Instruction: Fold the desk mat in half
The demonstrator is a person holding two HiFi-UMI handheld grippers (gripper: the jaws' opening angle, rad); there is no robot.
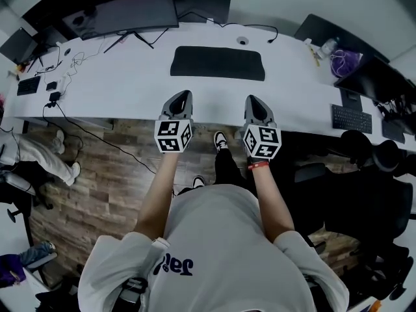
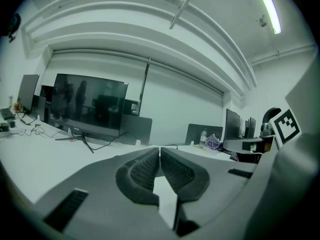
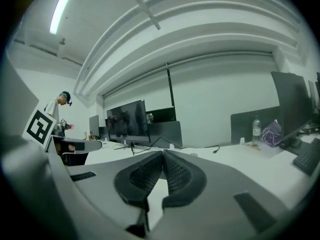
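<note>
A black desk mat lies flat on the white desk, in front of the monitor. My left gripper hovers at the desk's near edge, short of the mat's left half, jaws shut with nothing between them. My right gripper hangs beside it, short of the mat's right half, also shut and empty. In the left gripper view the left gripper shows its tips touching. The right gripper looks the same in the right gripper view. The mat is hidden behind the jaws in both gripper views.
A large monitor stands at the back left with cables trailing over the desk. A keyboard and a purple bag sit at the right. A water bottle stands far right. Office chairs crowd the floor on the right.
</note>
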